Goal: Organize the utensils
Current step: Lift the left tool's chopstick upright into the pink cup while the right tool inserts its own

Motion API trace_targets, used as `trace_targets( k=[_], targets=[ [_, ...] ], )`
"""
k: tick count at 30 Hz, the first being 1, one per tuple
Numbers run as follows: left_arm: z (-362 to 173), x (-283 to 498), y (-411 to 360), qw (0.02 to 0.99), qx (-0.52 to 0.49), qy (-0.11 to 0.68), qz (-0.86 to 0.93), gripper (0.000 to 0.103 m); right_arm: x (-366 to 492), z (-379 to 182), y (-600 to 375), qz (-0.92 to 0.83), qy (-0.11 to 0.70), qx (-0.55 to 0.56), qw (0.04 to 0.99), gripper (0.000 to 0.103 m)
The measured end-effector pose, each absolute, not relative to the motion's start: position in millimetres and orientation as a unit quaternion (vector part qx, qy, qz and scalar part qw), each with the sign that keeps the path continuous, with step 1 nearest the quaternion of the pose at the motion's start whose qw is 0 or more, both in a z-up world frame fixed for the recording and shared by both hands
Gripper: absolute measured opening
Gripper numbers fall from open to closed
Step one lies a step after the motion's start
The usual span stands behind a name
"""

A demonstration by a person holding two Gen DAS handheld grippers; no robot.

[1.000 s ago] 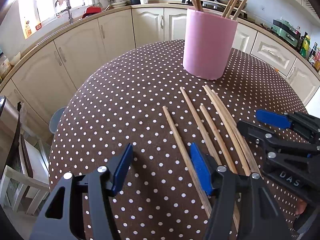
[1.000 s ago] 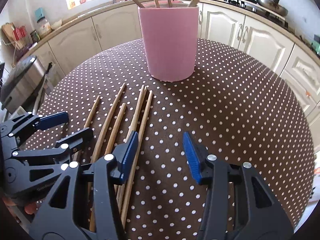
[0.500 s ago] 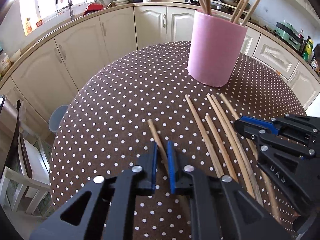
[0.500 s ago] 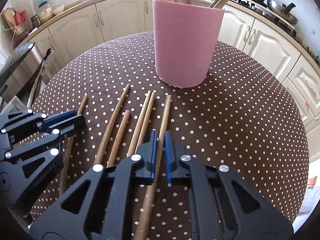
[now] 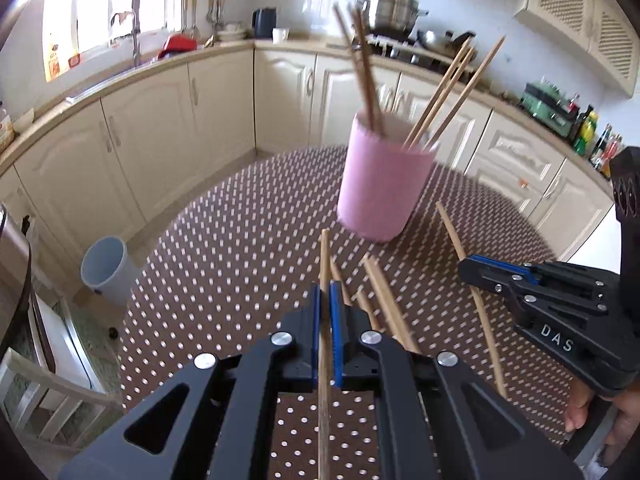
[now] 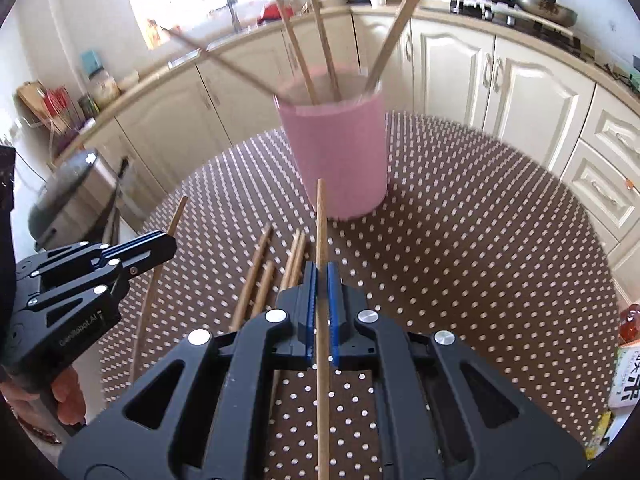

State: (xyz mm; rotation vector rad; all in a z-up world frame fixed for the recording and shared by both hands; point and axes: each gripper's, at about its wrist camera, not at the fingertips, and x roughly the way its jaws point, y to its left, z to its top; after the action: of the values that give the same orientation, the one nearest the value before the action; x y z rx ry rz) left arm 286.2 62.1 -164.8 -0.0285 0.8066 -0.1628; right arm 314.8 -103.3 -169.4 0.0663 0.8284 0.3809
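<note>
A pink holder (image 5: 382, 184) with several wooden chopsticks in it stands on the brown dotted table (image 5: 240, 248); it also shows in the right wrist view (image 6: 338, 160). My left gripper (image 5: 325, 300) is shut on one chopstick (image 5: 324, 264), lifted and pointing at the holder. My right gripper (image 6: 319, 280) is shut on another chopstick (image 6: 321, 220), also raised toward the holder. Several loose chopsticks (image 6: 262, 276) lie on the table between the grippers. Each gripper shows in the other's view, the right one (image 5: 472, 270) and the left one (image 6: 168, 240).
Cream kitchen cabinets (image 5: 152, 132) curve behind the table. A blue bin (image 5: 105, 268) stands on the floor at left. A steel trash can (image 6: 68, 196) sits left of the table. Packets (image 6: 628, 376) lie at the right edge.
Both grippers closed on a chopstick each, then lifted them off the table and tilted up toward the holder.
</note>
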Motion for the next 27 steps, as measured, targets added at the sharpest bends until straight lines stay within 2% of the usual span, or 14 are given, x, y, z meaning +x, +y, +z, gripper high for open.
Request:
trace_targets(
  k=[10,27],
  targets=[
    [-103,258,55,0.939,-0.020,0.327,-0.105,0.006,276,-113,-117,0.202,0.329,0.043,0.921,0.006],
    [-37,252,29,0.961,-0.016,0.245,-0.127,0.005,257,-64,-128,0.208,0.255,0.043,0.943,0.006]
  ],
)
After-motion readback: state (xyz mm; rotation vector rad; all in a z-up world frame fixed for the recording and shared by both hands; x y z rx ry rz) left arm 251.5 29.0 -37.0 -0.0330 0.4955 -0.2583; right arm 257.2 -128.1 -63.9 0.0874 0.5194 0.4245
